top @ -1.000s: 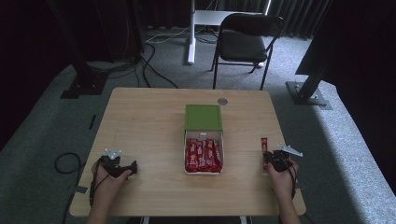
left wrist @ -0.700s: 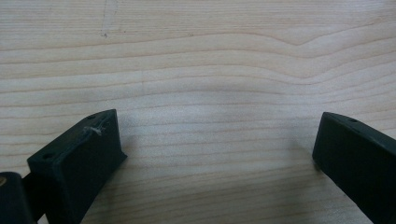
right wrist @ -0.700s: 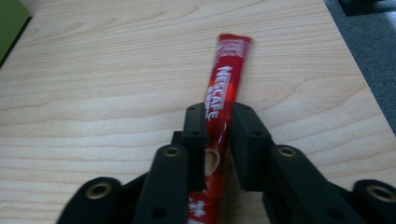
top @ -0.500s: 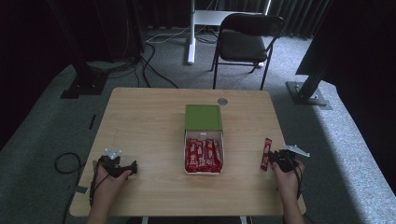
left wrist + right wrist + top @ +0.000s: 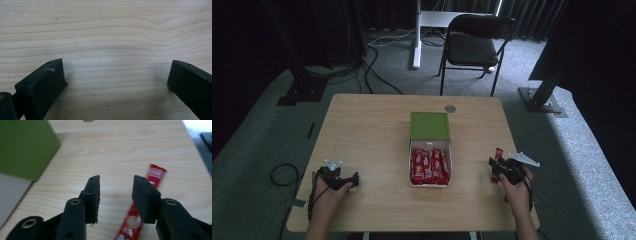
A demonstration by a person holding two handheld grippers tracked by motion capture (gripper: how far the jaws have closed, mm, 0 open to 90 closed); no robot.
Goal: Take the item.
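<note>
Released since the earlier frames, the red packet (image 5: 140, 212) now lies flat on the table (image 5: 362, 130), near the right edge, no longer pinched upright. Right tool (image 5: 115, 185) has just been opening; its jaws stand apart, with the packet under the right jaw and nothing between them. Left tool (image 5: 113, 72) rests spread over bare wood at near left. One packet is out; the open box (image 5: 430, 150) at centre holds more red packets, judged left to unload

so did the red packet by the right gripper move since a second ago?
Yes. The packet was held upright then; now it lies flat on the table, same distance right of the box. The right gripper fingers have just been opening, off it.
</note>
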